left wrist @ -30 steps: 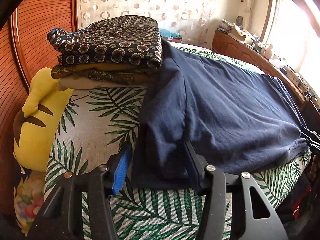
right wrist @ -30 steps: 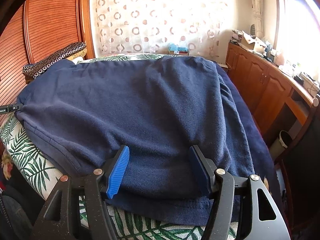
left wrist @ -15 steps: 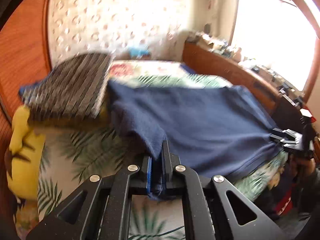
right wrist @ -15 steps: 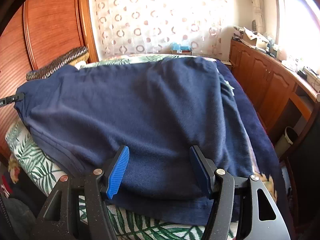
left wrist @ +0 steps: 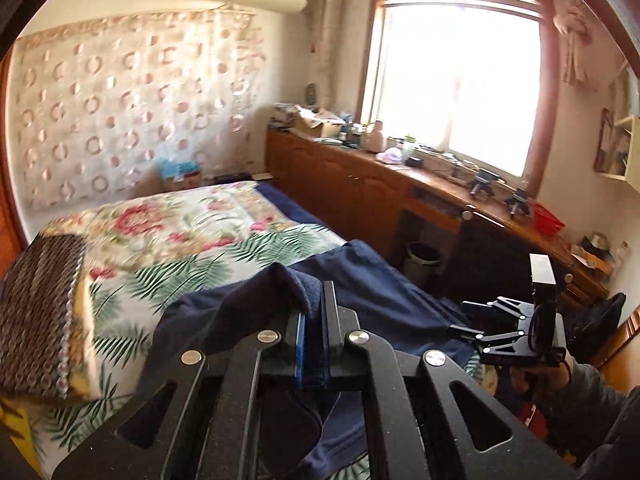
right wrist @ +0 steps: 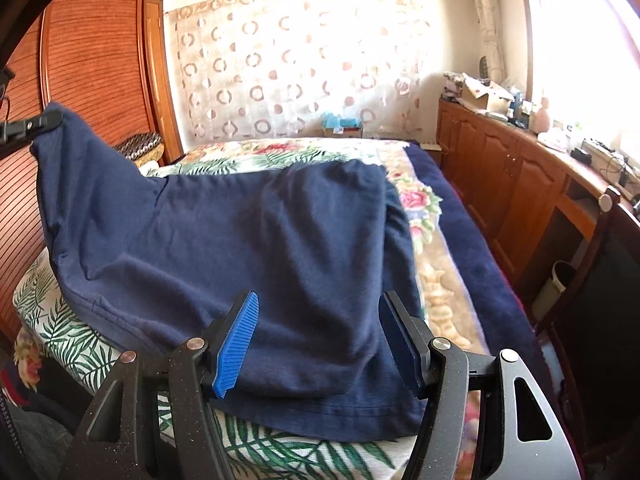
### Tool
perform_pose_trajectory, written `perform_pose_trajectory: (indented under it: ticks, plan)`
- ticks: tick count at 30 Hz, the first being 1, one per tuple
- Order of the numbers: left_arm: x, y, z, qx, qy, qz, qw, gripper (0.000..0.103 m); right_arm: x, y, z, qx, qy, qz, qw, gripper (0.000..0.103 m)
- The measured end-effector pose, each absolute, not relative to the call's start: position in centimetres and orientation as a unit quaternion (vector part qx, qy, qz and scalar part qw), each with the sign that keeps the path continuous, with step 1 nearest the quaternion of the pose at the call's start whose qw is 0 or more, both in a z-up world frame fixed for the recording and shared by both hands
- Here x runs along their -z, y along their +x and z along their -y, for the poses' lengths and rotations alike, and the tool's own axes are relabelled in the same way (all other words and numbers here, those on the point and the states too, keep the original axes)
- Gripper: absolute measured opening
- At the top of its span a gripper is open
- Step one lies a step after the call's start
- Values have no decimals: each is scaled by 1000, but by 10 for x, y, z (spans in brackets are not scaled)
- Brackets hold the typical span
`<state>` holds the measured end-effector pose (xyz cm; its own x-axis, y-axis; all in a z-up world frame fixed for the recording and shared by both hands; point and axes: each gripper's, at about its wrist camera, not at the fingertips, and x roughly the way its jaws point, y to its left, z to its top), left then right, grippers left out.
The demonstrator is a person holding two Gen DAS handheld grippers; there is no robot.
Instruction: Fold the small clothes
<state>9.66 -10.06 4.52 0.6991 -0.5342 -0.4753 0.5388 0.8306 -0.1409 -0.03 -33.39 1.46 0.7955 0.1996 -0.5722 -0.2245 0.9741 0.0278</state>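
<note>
Shirt [right wrist: 256, 248]: navy, soft knit; corner pinched by left gripper [left wrist: 314, 344]

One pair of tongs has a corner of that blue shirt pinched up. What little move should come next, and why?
Probably close the right tongs on the near hem. They stand open over the navy shirt, while the left tongs are shut on a raised corner; gripping both ends would let the fold carry across evenly.

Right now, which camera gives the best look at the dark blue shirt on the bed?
The right wrist view: the dark blue shirt spreads across most of the picture, one corner lifted up at the far left. The left wrist view shows only a bunched part of it pinched in the left tongs, the rest partly hidden.
</note>
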Motion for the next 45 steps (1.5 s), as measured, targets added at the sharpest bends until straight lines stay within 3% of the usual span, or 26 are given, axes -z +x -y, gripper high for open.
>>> perform_pose_trajectory:
  ticks: [18,19,20,21,23,29,45]
  plan:
    - [-71,103,209,382,52,-267,883,7,-19,-12,352,-90,-2,-276,957,65]
    - [-66,105,210,385,53,-278,878,10,-18,-12,352,-90,-1,-277,957,65]
    - [-60,106,211,389,52,-291,872,19,-18,-12,351,-89,0,-277,957,65]
    - [-58,106,211,390,52,-294,871,39,-18,-12,351,-88,-1,-278,957,65]
    - [-54,103,207,385,57,-294,873,54,-18,-11,352,-86,-1,-278,957,65]
    - [-51,96,179,359,50,-291,885,75,-23,-10,350,-88,-7,-275,957,65]
    - [-16,95,70,226,13,-308,924,75,-35,26,295,-156,-59,-273,947,65]
